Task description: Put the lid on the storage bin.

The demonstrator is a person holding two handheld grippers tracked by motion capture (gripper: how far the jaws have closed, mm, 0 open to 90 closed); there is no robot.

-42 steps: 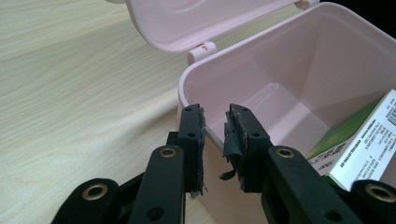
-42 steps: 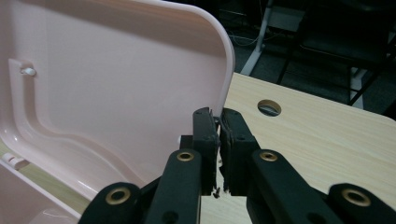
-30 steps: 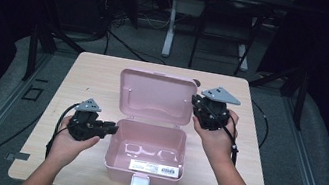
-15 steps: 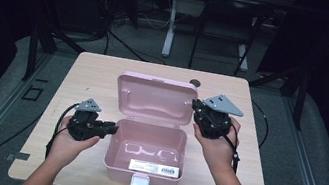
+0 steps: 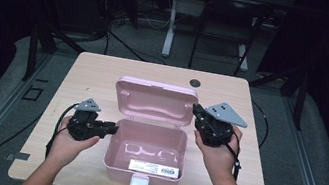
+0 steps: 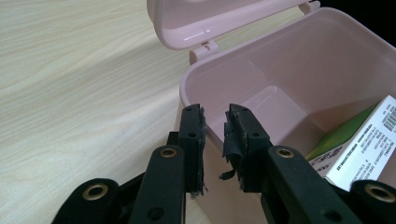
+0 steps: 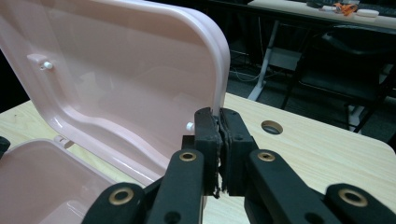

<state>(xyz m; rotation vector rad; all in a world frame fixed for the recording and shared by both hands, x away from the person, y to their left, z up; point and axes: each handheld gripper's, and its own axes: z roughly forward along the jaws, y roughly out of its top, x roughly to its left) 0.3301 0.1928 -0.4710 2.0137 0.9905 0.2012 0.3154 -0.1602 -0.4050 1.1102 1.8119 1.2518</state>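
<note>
**Pink box open, lid pinched at its edge**

Pale wooden desk (image 5: 105,70), round cable hole (image 5: 195,83) near far edge. Pink plastic box (image 5: 142,167) at near-edge middle, hinged pink lid (image 5: 155,102) upright. Inside: white barcoded carton (image 6: 369,142) beside green packet (image 6: 343,135). Right gripper (image 7: 219,122) clamped on lid's side edge, jaws just closing. Left gripper (image 6: 215,125) slightly apart, straddling box's left wall; whether pads touch, cannot tell.
</note>
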